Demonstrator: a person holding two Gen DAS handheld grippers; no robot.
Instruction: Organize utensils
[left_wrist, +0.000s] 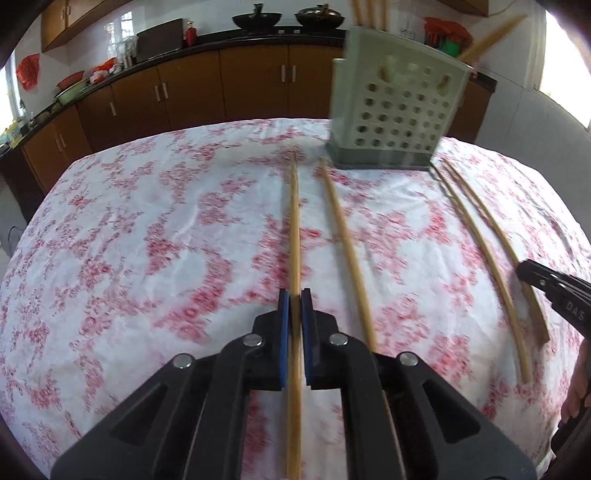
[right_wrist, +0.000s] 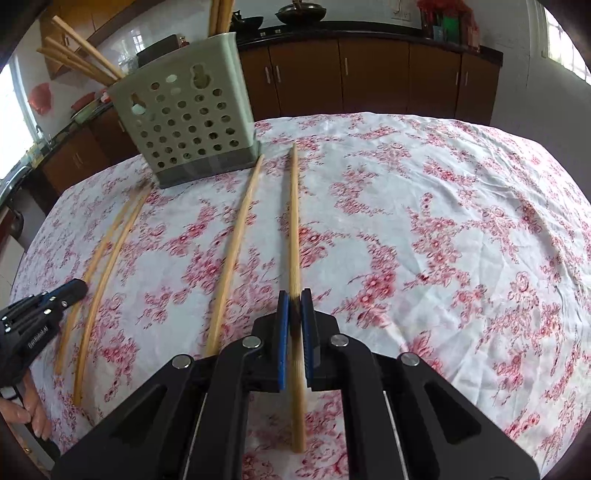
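Four wooden chopsticks lie on the floral tablecloth (left_wrist: 147, 240) in front of a grey perforated utensil holder (left_wrist: 395, 114) that has several chopsticks standing in it. My left gripper (left_wrist: 294, 295) is shut on one chopstick (left_wrist: 294, 221), which runs between its blue pads. My right gripper (right_wrist: 294, 295) is shut on another chopstick (right_wrist: 293, 221). In the right wrist view the holder (right_wrist: 188, 125) stands at the far left, and the left gripper (right_wrist: 70, 290) shows at the left edge. The right gripper (left_wrist: 528, 271) shows at the right edge of the left wrist view.
A free chopstick (left_wrist: 347, 251) lies right of the held one in the left wrist view, another (right_wrist: 232, 254) left of the held one in the right wrist view. Brown kitchen cabinets (left_wrist: 221, 85) and a dark counter with pans (left_wrist: 256, 20) run behind the table.
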